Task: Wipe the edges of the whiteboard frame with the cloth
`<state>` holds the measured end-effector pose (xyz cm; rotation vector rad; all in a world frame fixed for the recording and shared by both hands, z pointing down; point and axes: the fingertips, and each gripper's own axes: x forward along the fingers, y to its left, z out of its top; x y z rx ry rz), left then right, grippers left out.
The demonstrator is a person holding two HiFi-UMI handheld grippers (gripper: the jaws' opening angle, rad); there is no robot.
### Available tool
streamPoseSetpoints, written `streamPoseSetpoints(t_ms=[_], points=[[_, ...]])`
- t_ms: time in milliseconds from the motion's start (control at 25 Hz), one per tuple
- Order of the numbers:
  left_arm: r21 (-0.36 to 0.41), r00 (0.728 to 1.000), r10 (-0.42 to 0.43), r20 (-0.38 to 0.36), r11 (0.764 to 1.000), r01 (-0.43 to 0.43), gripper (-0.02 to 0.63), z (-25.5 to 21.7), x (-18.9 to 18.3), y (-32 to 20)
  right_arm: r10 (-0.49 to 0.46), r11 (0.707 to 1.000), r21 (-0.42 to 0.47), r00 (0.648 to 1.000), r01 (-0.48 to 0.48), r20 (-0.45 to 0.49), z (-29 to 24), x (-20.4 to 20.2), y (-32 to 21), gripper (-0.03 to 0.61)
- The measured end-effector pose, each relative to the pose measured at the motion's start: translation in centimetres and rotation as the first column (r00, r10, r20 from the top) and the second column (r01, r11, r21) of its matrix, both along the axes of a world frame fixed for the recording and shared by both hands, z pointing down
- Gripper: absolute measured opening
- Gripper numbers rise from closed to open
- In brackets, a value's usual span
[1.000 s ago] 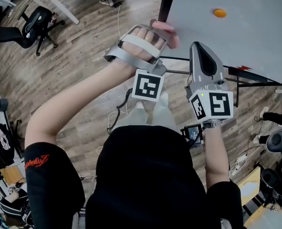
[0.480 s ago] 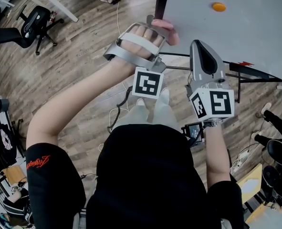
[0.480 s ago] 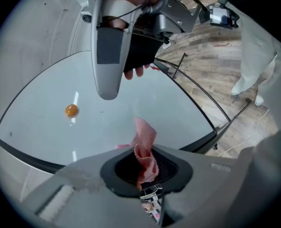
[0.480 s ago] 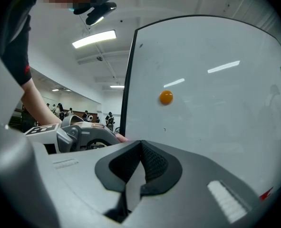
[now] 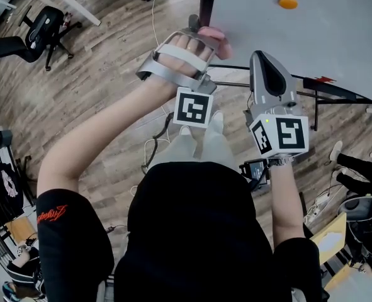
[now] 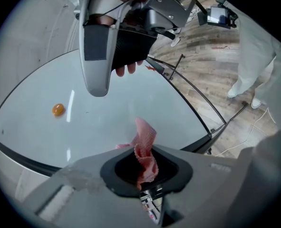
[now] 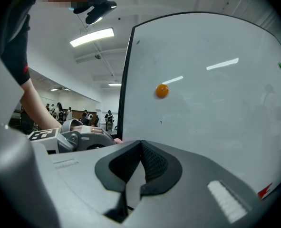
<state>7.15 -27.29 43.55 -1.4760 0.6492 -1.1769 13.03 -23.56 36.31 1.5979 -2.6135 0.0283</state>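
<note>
- Pink cloth [image 6: 145, 148] is pinched in the left hand-held gripper [image 6: 145, 167]. The jaws are squeezed down narrow on it, and a loose flap sticks up past the tips.
- The whiteboard [image 6: 130, 103] is straight ahead of that hand-held gripper, and its grey-white surface fills most of the left gripper view.
- In the head view, the cloth end of the left hand-held gripper is up against the board's dark frame [image 5: 206, 2], near the lower corner. I honestly can't tell if the cloth is actually touching the frame or is just beside it.
- The right hand-held gripper [image 7: 140, 167] has its black pads [image 7: 152, 163] closed together with nothing between them.
- It's off to the right of the left one, close but apart, and it points at the board face with the frame's left edge just to its left.
- A small orange magnet [image 7: 162, 90] is stuck on the board, ahead of and above the right hand-held gripper's tips. It's well away from the cloth.
- The left gripper view looks across at the right hand-held gripper, which hangs over the board with the magnet off to its left.
- A wooden floor [image 5: 97, 93] is under everything, and there's a black office chair [image 5: 44, 27] well out to the left of the left hand-held gripper.
</note>
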Motion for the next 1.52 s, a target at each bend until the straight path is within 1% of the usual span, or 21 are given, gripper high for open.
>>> streamPoseSetpoints(t_ms=[240,1120,1520], points=[[-0.019,1.000,-0.004,-0.004,1.000,0.004,0.040,1.5,0.3,0.0,0.009,1.000,-0.015,1.000,-0.009,0.003,1.1,0.9,0.0,0.002],[-0.084,1.000,-0.001,-0.024,0.996,-0.001,0.040,5.1,0.0,-0.2,0.003,0.997,-0.083,1.000,-0.004,-0.007,4.1,0.3,-1.1,0.002],[-0.121,1.000,-0.005,-0.025,0.993,0.002,0.040,7.8,0.2,-0.5,0.007,0.993,-0.115,1.000,-0.008,-0.006,6.0,0.4,-1.6,0.002]])
